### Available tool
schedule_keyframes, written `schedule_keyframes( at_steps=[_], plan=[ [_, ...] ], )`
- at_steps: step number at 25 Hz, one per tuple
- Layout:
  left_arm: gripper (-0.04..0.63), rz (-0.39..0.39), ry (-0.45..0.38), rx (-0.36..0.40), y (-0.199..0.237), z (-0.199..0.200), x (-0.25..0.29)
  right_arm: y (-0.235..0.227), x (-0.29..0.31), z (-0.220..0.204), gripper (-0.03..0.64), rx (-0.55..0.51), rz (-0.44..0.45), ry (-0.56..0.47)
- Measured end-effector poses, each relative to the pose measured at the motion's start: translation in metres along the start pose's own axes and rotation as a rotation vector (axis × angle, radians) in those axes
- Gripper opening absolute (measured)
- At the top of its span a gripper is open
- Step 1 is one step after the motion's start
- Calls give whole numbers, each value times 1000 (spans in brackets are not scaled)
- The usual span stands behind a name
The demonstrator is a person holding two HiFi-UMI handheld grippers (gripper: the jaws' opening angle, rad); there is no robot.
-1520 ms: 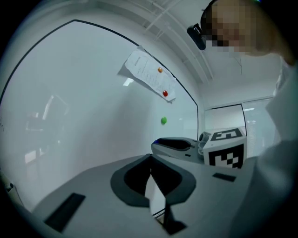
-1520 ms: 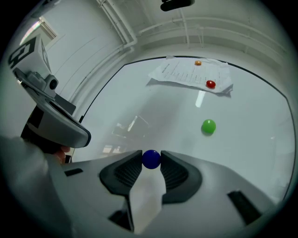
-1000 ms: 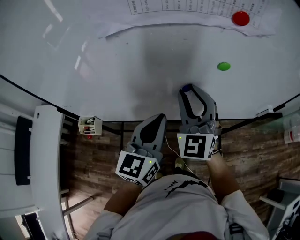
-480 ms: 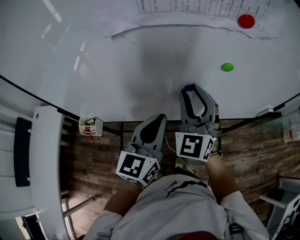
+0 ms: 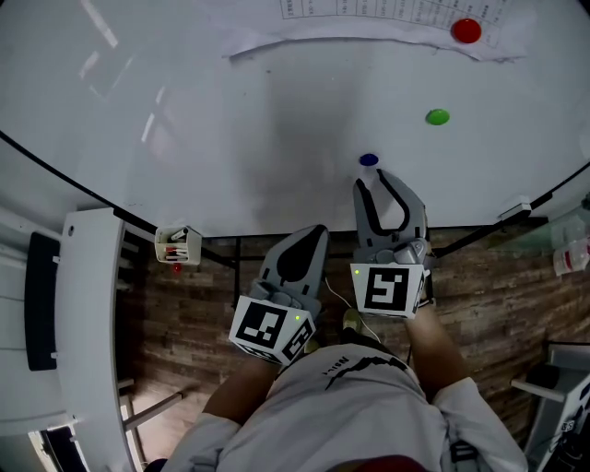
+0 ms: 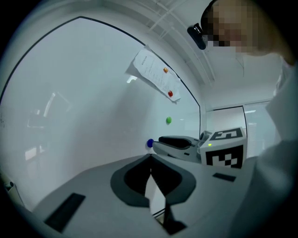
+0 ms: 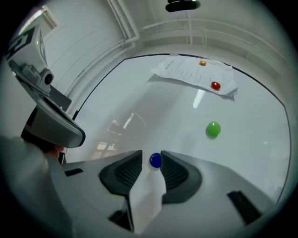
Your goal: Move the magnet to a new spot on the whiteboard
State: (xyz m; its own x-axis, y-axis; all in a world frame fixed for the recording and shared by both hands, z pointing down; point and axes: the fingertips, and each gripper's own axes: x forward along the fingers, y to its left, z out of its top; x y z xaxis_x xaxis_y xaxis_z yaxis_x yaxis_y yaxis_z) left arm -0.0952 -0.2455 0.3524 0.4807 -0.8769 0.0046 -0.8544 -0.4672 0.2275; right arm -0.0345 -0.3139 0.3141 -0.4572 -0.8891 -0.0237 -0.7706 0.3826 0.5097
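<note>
Head view shows the whiteboard [image 5: 230, 120] filling the upper field, with the blue magnet [image 5: 369, 160] stuck on its lower middle area, just beyond the tips of the right gripper [image 5: 373, 182]. In this view we note a sliver of bare board between the magnet and the tips. Right gripper view confirms the jaws standing narrowly apart, with the magnet in line with the gap at their tips. It sits close to one jaw with a slim space on the other side, and we read no clamping on it. The left gripper [image 5: 316, 230] is held lower and to the left of the right one, near the board's bottom edge. Left gripper view shows its jaws closed tip to tip with nothing between them. We record a green magnet [image 5: 437, 117] up and to the right of the blue one, well apart from it. A red magnet [image 5: 466, 31] sits on the paper sheet [image 5: 369, 28] at the top of the board. Right gripper view shows an orange magnet [image 7: 202, 62] on the same sheet, further along its upper edge. Below the board's edge, at the left, a small marker holder [image 5: 177, 246] carries pens. A wood-patterned floor [image 5: 516, 277] lies beneath the grippers.
</note>
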Motion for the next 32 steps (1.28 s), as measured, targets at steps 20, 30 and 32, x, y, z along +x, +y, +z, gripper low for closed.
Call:
schedule_keyframes(
  at_steps=[20, 30, 32],
  plan=[
    [12, -81, -12, 26, -47, 1, -55, 34, -87, -2, 15, 460, 148, 10],
    [12, -120, -26, 25, -57, 3, -72, 51, -116, 3, 14, 544, 171, 21],
    [12, -125, -28, 23, -57, 3, -75, 53, -120, 6, 14, 545, 169, 20]
  ],
)
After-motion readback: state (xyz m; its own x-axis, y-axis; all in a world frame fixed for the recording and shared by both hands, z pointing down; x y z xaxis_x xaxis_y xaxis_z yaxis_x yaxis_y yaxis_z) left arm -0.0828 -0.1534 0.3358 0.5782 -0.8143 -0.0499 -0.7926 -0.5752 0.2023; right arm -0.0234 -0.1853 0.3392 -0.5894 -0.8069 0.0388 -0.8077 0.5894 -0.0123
